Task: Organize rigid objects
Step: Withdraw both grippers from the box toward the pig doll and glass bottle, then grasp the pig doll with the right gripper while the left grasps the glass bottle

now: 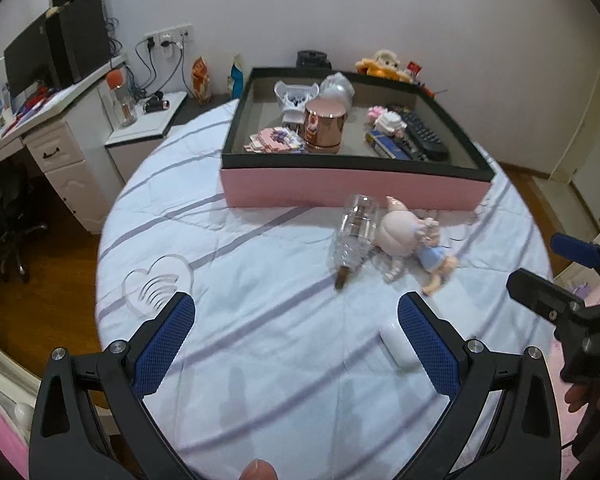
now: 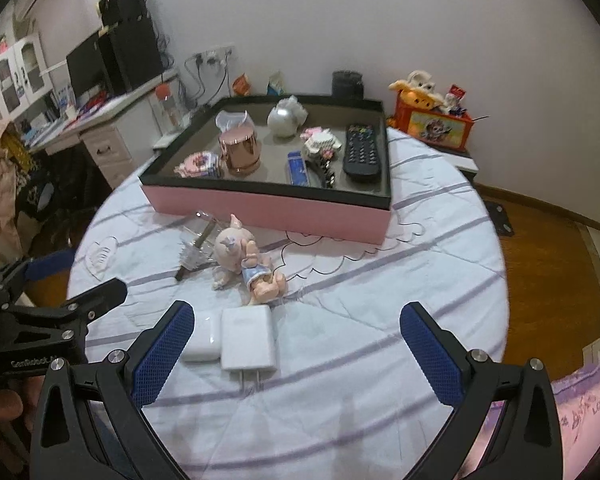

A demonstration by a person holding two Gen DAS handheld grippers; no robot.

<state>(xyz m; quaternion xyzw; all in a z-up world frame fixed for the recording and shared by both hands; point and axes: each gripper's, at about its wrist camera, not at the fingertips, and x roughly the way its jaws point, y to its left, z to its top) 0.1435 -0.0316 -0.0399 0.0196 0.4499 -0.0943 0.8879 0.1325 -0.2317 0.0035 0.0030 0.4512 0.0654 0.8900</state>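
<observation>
Four loose things lie on the striped bedspread (image 2: pixel 340 360), all on the near side of the pink box (image 2: pixel 268 210): a clear bottle (image 1: pixel 354 236), a small doll (image 2: pixel 244 260), a white charger (image 2: pixel 249 338) with its prongs pointing away from the box, and a white case (image 2: pixel 202 340) touching the charger's left edge. The bottle and doll lie just in front of the box's pink wall; the charger and case lie farther from it, near the two tools.

The box already holds a remote (image 2: pixel 362 152), a copper tin (image 2: pixel 240 150) and some smaller bits, so the sorting looks well under way.

Both tongs stand wide with nothing between the pads. The right gripper (image 2: pixel 298 320) hovers short of the charger, which sits toward its left finger rather than centred. The left gripper (image 1: pixel 296 308) hangs over bare bedspread farther from the box, with the case peeking out behind its right finger.

My worry is the charger and case lying pressed together: a closing pinch there could catch both, or shove one aside. The soft bedding may also give and bunch under the pads. The bottle looks round and slick, so it could roll or squirt out. The two tools are near each other and might knock.
</observation>
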